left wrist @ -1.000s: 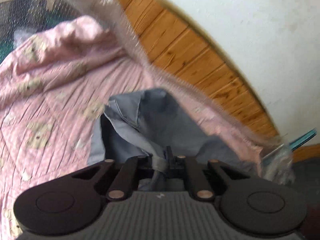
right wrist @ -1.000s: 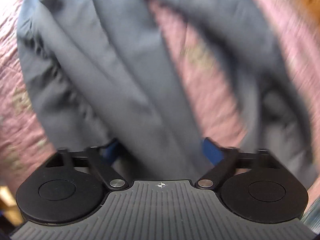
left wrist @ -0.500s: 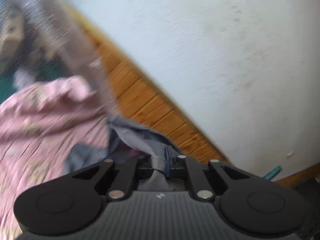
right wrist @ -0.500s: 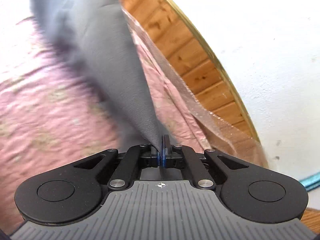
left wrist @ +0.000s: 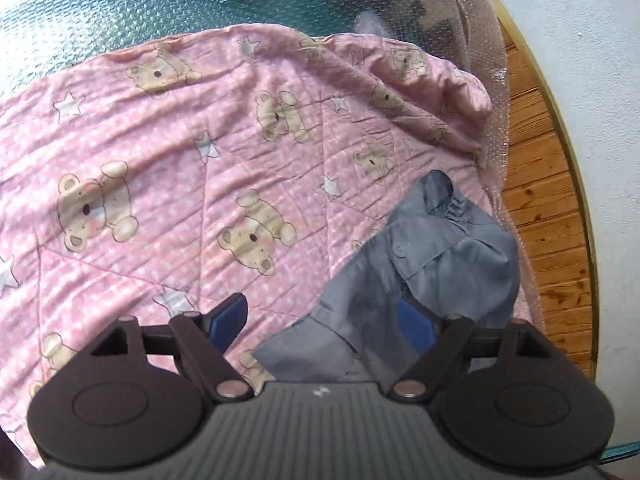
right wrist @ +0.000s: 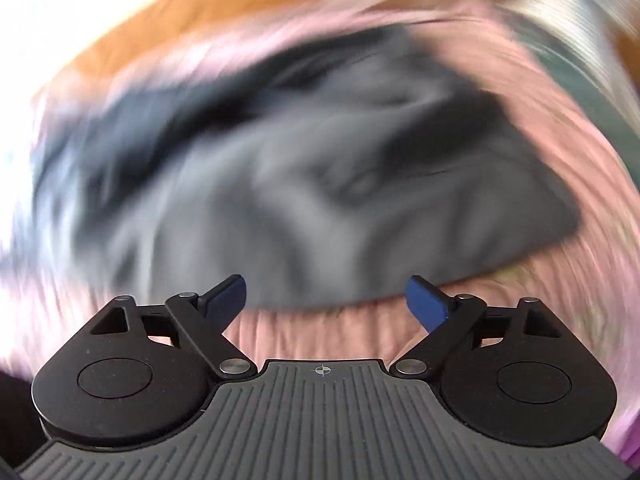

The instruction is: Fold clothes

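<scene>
With both my left tongs (left wrist: 324, 320) and right tongs (right wrist: 325, 300) springing apart and pinching nothing, the grey garment (left wrist: 432, 256) crumpled ahead of them on the pink quilt (left wrist: 200, 160) may settle bunched, spoiling my fold.

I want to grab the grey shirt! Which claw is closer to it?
Left. The left claw is opening with the grey shirt lying between its fingers; the right claw, also opening, hovers just short of it.

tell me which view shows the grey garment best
The left wrist view: the grey garment is sharp there, crumpled on the pink bear quilt, its seams and a button visible. The right wrist view shows more of it, but only as a motion-blurred grey mass.
</scene>
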`<state>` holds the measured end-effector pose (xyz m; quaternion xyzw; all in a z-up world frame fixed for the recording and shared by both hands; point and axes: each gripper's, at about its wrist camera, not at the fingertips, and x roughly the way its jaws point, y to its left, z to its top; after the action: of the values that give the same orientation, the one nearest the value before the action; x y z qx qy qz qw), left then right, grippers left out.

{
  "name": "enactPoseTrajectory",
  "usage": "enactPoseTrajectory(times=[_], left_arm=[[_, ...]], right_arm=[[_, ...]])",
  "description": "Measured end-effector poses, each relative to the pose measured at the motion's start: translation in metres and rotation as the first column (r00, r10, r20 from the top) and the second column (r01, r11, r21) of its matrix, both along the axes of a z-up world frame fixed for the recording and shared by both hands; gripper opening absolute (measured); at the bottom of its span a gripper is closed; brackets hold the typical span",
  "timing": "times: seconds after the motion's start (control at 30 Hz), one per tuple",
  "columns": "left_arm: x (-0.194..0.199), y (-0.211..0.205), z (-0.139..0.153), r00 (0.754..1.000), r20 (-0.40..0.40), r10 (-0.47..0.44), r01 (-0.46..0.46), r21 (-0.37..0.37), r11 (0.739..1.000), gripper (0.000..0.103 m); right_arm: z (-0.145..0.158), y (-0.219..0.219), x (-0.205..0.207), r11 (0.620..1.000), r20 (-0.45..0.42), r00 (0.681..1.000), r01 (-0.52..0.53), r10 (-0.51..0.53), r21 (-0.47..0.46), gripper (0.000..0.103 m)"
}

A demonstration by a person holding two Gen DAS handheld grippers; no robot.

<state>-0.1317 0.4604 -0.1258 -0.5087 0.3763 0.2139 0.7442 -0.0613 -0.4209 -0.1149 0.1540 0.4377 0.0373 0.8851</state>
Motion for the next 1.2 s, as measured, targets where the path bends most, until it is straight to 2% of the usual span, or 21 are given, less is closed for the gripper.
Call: enactPoseTrajectory(times=[0.07,0.13,0.2,0.27,0.37,0.47,0.53,0.57,0.6,0.63,0.67,0.7,0.8,0.87,0.93,0.97,1.0,1.03,1.1,1.13,1.2], left_arm=[[0.011,-0.013,0.001,0.999,-0.001,-0.047,0.047,-0.014,0.999,0.087],[0.017,-0.034,-0.001,0.994,-0.009,-0.108,0.108,-0.024,0.994,0.087],[0.022,-0.054,-0.003,0.988,-0.005,-0.153,0.153,-0.026,0.988,0.088],[0.019,-0.073,-0.009,0.984,-0.013,-0.179,0.179,-0.029,0.983,0.088],[0.019,-0.087,-0.023,0.985,-0.026,-0.173,0.172,-0.046,0.984,0.088],[0.026,-0.084,-0.032,0.992,-0.034,-0.122,0.121,-0.029,0.992,0.088],[0.037,-0.077,-0.038,0.996,-0.046,-0.075,0.074,-0.034,0.997,0.088],[0.043,-0.074,-0.041,0.997,-0.050,-0.055,0.053,-0.040,0.998,0.088],[0.050,-0.071,-0.044,0.998,-0.056,-0.037,0.035,-0.046,0.998,0.086],[0.056,-0.070,-0.047,0.997,-0.067,-0.034,0.030,-0.047,0.998,0.078],[0.066,-0.069,-0.047,0.996,-0.080,-0.044,0.041,-0.040,0.998,0.043],[0.075,-0.069,-0.043,0.995,-0.078,-0.057,0.054,-0.030,0.998,0.005],[0.103,-0.064,0.015,0.990,0.076,-0.116,0.113,0.039,0.993,0.002],[0.120,-0.061,0.056,0.969,0.185,-0.160,0.145,0.092,0.985,0.002],[0.110,-0.062,0.117,0.916,0.335,-0.220,0.166,0.183,0.969,0.002],[0.101,-0.063,0.142,0.887,0.388,-0.250,0.172,0.226,0.959,0.002],[0.088,-0.064,0.155,0.871,0.413,-0.266,0.173,0.249,0.953,0.002],[0.072,-0.064,0.162,0.864,0.417,-0.282,0.180,0.267,0.947,0.002],[0.044,-0.062,0.145,0.891,0.345,-0.297,0.203,0.283,0.937,0.003],[0.033,-0.058,0.122,0.915,0.287,-0.283,0.214,0.248,0.945,0.003],[0.012,-0.051,0.073,0.953,0.158,-0.257,0.229,0.177,0.957,0.004]], right_arm=[[-0.010,-0.041,0.005,0.969,0.002,0.975,0.221,-0.223,0.113,0.093],[-0.030,-0.077,0.016,0.884,-0.050,0.908,0.417,-0.416,0.212,0.093],[-0.052,-0.101,0.023,0.813,-0.090,0.853,0.518,-0.514,0.266,0.091],[-0.068,-0.109,0.030,0.790,-0.094,0.840,0.536,-0.535,0.298,0.091],[-0.087,-0.108,0.040,0.786,-0.105,0.847,0.524,-0.521,0.327,0.090],[-0.095,-0.102,0.046,0.803,-0.082,0.865,0.492,-0.496,0.337,0.087],[-0.100,-0.105,0.059,0.805,-0.076,0.867,0.487,-0.492,0.339,0.080],[-0.101,-0.109,0.064,0.800,-0.081,0.865,0.490,-0.495,0.347,0.060],[-0.102,-0.112,0.070,0.796,-0.098,0.863,0.497,-0.496,0.345,0.034],[-0.100,-0.114,0.077,0.799,-0.117,0.863,0.501,-0.492,0.333,0.022],[-0.098,-0.115,0.084,0.810,-0.129,0.868,0.494,-0.479,0.317,0.007],[-0.094,-0.114,0.092,0.824,-0.131,0.877,0.479,-0.462,0.303,0.002],[-0.057,-0.110,0.114,0.845,-0.045,0.899,0.427,-0.437,0.322,0.000],[-0.020,-0.108,0.126,0.852,0.053,0.904,0.378,-0.424,0.363,0.000],[0.026,-0.107,0.130,0.854,0.171,0.896,0.312,-0.411,0.416,0.000],[0.047,-0.107,0.126,0.854,0.222,0.886,0.282,-0.406,0.437,0.000],[0.066,-0.107,0.119,0.853,0.270,0.874,0.252,-0.403,0.456,0.000],[0.081,-0.108,0.110,0.850,0.302,0.863,0.233,-0.405,0.473,0.000],[0.090,-0.111,0.087,0.853,0.321,0.858,0.222,-0.402,0.473,0.000],[0.086,-0.112,0.076,0.857,0.313,0.863,0.226,-0.396,0.463,0.000],[0.053,-0.111,0.060,0.864,0.228,0.898,0.250,-0.375,0.437,0.000]])
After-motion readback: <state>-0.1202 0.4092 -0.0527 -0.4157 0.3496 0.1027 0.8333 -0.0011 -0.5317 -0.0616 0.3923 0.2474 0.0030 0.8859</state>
